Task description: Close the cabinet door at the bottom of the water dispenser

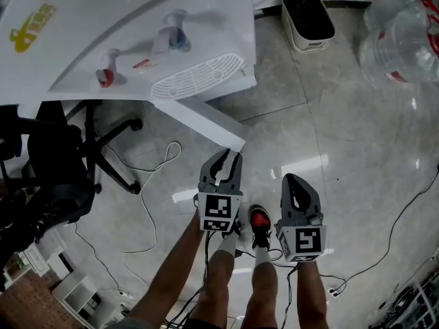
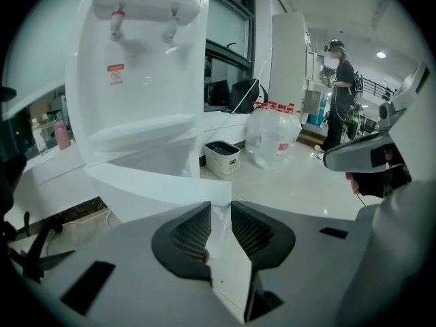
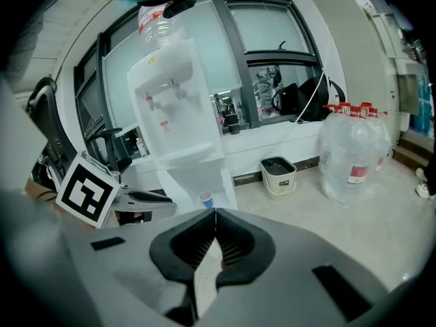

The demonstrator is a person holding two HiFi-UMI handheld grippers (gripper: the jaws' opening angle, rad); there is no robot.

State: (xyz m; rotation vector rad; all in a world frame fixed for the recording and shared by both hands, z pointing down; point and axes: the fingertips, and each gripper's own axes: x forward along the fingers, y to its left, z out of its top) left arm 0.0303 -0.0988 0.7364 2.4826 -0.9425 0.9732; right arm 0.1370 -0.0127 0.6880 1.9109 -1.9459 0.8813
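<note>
- Nearest, on the pale tiled floor (image 1: 329,115): two bare legs (image 1: 264,286) and a red-and-black shoe (image 1: 259,219), with thin cables (image 1: 147,184) trailing off to the left.
- Right of the shoe, the right tool (image 1: 291,178): pressed together at the tips, nothing between them, clear of the door.
- Just left and a little farther, the left tool (image 1: 230,156): spread slightly, tips right at the free corner of the cabinet door (image 1: 202,123), no clear pinch on it.
- Door standing open, swung out toward the near right from the bottom of the water dispenser (image 1: 137,26).
- Inside the open cabinet, a small blue cup (image 3: 206,199).
- Left of the door, a black office chair (image 1: 58,166).
- Higher on the dispenser's front: a red tap (image 1: 108,74) and a blue tap (image 1: 175,36) above a white drip grille (image 1: 195,77).
- Far right: a white bin (image 1: 308,20) with a dark liner, then a cluster of big clear water bottles (image 1: 401,36).
</note>
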